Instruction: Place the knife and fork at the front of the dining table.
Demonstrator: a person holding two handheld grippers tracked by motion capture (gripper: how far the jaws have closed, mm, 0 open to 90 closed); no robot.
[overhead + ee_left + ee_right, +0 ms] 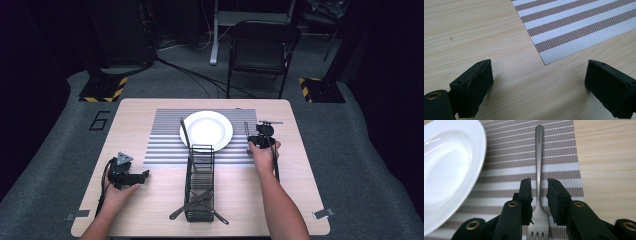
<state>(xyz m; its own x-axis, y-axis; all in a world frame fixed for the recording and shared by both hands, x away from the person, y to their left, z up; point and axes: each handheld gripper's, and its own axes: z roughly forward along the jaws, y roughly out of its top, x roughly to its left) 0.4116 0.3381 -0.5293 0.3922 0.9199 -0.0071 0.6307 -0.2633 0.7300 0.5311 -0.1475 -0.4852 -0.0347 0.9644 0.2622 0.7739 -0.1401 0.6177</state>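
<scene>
A grey fork (539, 150) lies on the striped placemat (509, 145) just right of the white plate (449, 170), handle pointing away, tines toward me. My right gripper (539, 181) straddles the fork's neck, jaws narrowly open with a small gap on each side. From above, the fork (246, 129) lies beside the plate (206, 130) with the right gripper (251, 141) over its near end. My left gripper (537, 75) stands wide open and holds nothing, low over bare wood by the placemat (574, 22) corner; in the high view the left gripper (141, 176) is at the near left.
A black wire caddy (200, 182) with several utensils stands in the near middle of the wooden table (300, 165). A dark utensil (185, 134) lies along the plate's left side. A folding chair (262, 47) stands beyond the table's far edge.
</scene>
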